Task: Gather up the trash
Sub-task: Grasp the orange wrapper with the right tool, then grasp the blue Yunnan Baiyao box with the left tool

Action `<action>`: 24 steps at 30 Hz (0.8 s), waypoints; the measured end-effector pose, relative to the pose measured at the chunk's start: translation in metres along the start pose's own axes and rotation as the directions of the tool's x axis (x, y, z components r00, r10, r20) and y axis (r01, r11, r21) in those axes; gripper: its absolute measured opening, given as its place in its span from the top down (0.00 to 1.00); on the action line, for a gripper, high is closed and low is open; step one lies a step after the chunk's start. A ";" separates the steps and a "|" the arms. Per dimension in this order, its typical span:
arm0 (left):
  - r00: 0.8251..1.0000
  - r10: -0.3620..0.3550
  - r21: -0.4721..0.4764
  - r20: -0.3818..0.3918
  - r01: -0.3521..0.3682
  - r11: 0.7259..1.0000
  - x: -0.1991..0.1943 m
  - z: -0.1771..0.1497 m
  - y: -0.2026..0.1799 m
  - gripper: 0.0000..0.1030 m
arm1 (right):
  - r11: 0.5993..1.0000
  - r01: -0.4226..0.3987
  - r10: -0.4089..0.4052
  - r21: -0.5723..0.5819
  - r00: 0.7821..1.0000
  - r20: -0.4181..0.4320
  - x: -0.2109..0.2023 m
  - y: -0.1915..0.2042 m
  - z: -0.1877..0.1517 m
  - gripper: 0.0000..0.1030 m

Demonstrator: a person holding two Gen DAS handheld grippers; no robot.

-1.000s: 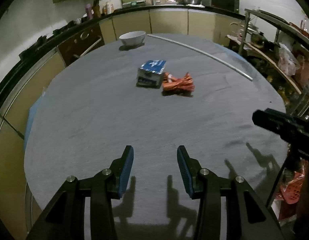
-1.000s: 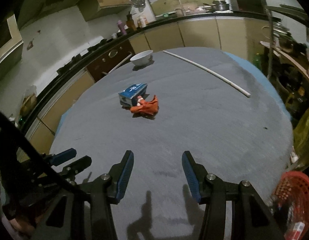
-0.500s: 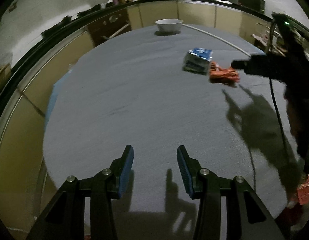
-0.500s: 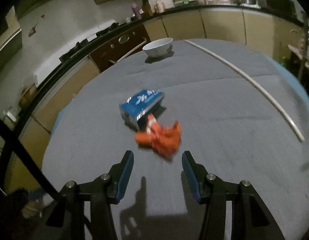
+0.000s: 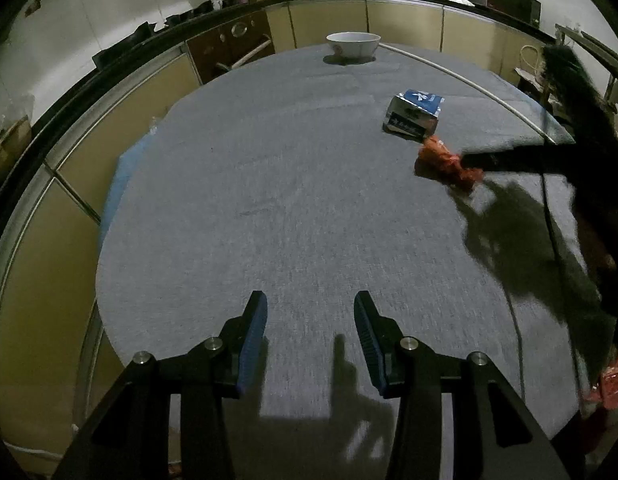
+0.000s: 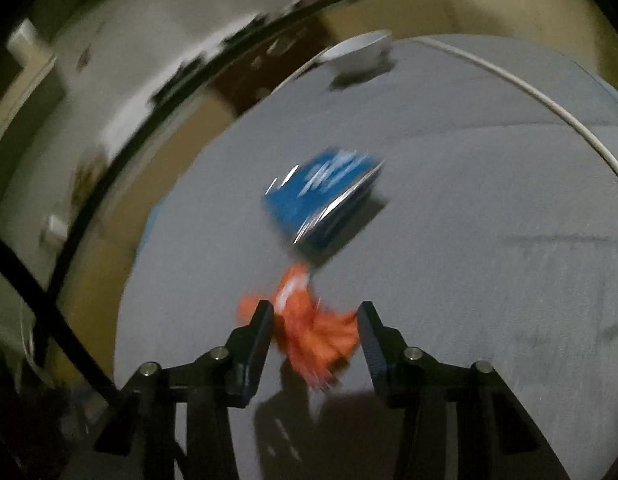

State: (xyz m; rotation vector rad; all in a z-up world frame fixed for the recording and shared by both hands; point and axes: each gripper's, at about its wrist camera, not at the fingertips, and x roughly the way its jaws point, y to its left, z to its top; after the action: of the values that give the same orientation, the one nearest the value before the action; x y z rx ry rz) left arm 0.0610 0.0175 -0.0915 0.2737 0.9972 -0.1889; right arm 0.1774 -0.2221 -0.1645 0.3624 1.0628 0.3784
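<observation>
Your right wrist view is smeared all over, so the blue box (image 6: 323, 200) at about 12 o'clock from the right gripper (image 6: 315, 338) has print you can't read, and the bowl (image 6: 359, 50) further out at 12 is just a pale streak. The orange wrapper (image 6: 315, 336) sits between the jaws, which have just been closing, but the blur won't let you tell if the pads touch it. In your left wrist view, the right gripper (image 5: 469, 159) at 3 o'clock is a black silhouette hiding part of the wrapper (image 5: 445, 162), and the red thing (image 5: 611, 380) at 4 o'clock is cut off by the edge.
</observation>
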 end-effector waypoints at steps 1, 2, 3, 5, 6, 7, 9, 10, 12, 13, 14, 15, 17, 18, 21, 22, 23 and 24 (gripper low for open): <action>1.000 -0.001 -0.002 0.000 0.001 1.000 0.000 -0.001 0.000 0.56 | 1.000 0.002 -0.002 -0.031 1.000 -0.018 -0.002 0.006 -0.004 0.54; 1.000 -0.002 -0.005 0.000 0.002 1.000 0.000 0.000 0.001 0.56 | 0.998 0.007 -0.008 -0.063 1.000 -0.029 -0.005 0.013 -0.008 0.54; 1.000 -0.002 -0.006 -0.001 0.002 1.000 0.000 -0.001 0.001 0.56 | 0.994 0.033 -0.035 -0.108 0.999 -0.021 -0.011 0.022 -0.011 0.53; 1.000 0.001 -0.008 -0.005 -0.001 1.000 0.000 -0.001 0.002 0.56 | 0.979 0.102 -0.100 -0.178 0.995 0.018 -0.017 0.033 -0.011 0.47; 1.000 0.001 -0.010 -0.007 -0.001 1.000 -0.001 -0.001 0.003 0.56 | 0.971 0.125 -0.119 -0.202 0.992 0.040 -0.018 0.037 -0.009 0.42; 1.000 0.000 -0.013 -0.007 -0.001 1.000 -0.002 -0.001 0.003 0.56 | 0.967 0.140 -0.131 -0.213 0.990 0.055 -0.018 0.040 -0.007 0.39; 1.000 0.001 -0.017 -0.002 -0.001 1.000 -0.003 0.000 0.006 0.56 | 0.966 0.147 -0.138 -0.214 0.989 0.057 -0.012 0.043 -0.001 0.37; 1.000 0.006 -0.018 0.001 -0.006 1.000 -0.005 0.000 0.006 0.56 | 0.967 0.144 -0.136 -0.209 0.989 0.051 -0.008 0.044 0.001 0.37; 1.000 0.009 -0.017 0.003 -0.008 1.000 -0.007 0.002 0.007 0.56 | 0.967 0.142 -0.137 -0.212 0.990 0.038 0.001 0.048 0.001 0.37; 1.000 0.007 -0.017 0.002 -0.007 1.000 -0.008 0.003 0.007 0.55 | 0.963 0.159 -0.156 -0.218 0.987 0.029 0.010 0.049 0.002 0.37; 1.000 0.004 -0.015 0.002 -0.004 1.000 -0.008 0.004 0.007 0.56 | 0.960 0.179 -0.178 -0.218 0.984 0.022 0.017 0.052 0.002 0.37; 1.000 0.001 -0.012 0.001 -0.001 1.000 -0.009 0.006 0.006 0.55 | 0.959 0.189 -0.192 -0.209 0.981 0.005 0.026 0.051 0.002 0.42; 1.000 -0.004 -0.005 0.002 0.004 1.000 -0.010 0.010 0.006 0.56 | 0.956 0.207 -0.210 -0.208 0.978 0.011 0.034 0.052 -0.001 0.68; 1.000 -0.011 -0.002 0.001 0.011 1.000 -0.010 0.014 0.005 0.56 | 0.951 0.228 -0.227 -0.208 0.973 0.030 0.032 0.052 -0.003 0.69; 0.998 -0.056 0.015 -0.003 0.056 0.998 -0.005 0.033 0.000 0.55 | 0.961 0.226 -0.221 -0.159 0.974 0.049 0.018 0.043 -0.013 0.70; 0.998 -0.068 0.028 -0.003 0.068 0.997 -0.001 0.043 -0.005 0.55 | 0.965 0.223 -0.217 -0.137 0.974 0.057 0.011 0.039 -0.017 0.70; 0.997 -0.080 0.046 -0.001 0.080 0.996 0.003 0.053 -0.011 0.55 | 0.970 0.215 -0.210 -0.110 0.976 0.063 0.002 0.033 -0.022 0.70; 0.996 -0.094 0.065 0.001 0.094 0.993 0.007 0.064 -0.019 0.55 | 0.975 0.206 -0.201 -0.079 0.977 0.069 -0.007 0.027 -0.029 0.70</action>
State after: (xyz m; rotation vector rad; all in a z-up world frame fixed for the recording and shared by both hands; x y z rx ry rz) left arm 0.1107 -0.0203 -0.0672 0.2856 1.0017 -0.3076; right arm 0.1451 -0.1987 -0.1590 0.1842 1.0101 0.2273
